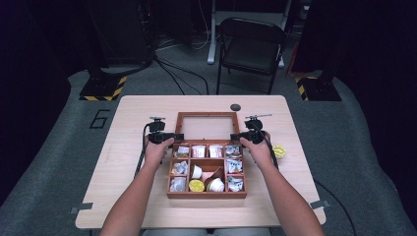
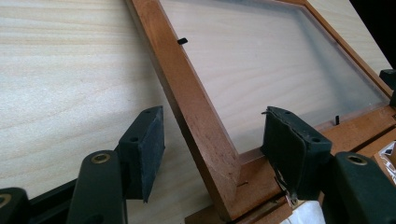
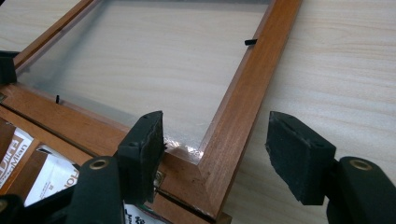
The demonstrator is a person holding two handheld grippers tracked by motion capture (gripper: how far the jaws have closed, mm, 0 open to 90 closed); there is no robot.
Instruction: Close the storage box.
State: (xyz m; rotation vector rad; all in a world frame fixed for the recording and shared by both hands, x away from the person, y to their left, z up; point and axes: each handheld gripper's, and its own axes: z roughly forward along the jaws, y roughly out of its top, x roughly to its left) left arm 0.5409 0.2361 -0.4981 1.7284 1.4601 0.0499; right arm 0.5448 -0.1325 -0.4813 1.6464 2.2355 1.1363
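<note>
A wooden compartment box (image 1: 206, 194) sits mid-table with packets and small cups inside. Its glazed lid (image 1: 206, 115) is swung open behind it. My left gripper (image 1: 178, 136) is at the lid's left rail near the hinge. In the left gripper view its jaws (image 2: 215, 144) straddle that rail (image 2: 196, 112), with a gap on both sides. My right gripper (image 1: 235, 136) is at the lid's right rail. In the right gripper view it (image 3: 219, 149) stands either side of that rail (image 3: 233, 121), and the outer pad (image 3: 294, 154) is clear of the wood. Nothing is gripped.
A yellow-lidded cup (image 1: 279, 151) lies on the table right of the box. A small black disc (image 1: 235, 107) sits near the far edge. Beyond the table stands a folding chair (image 1: 251, 44). Bare tabletop lies to the left and right of the box.
</note>
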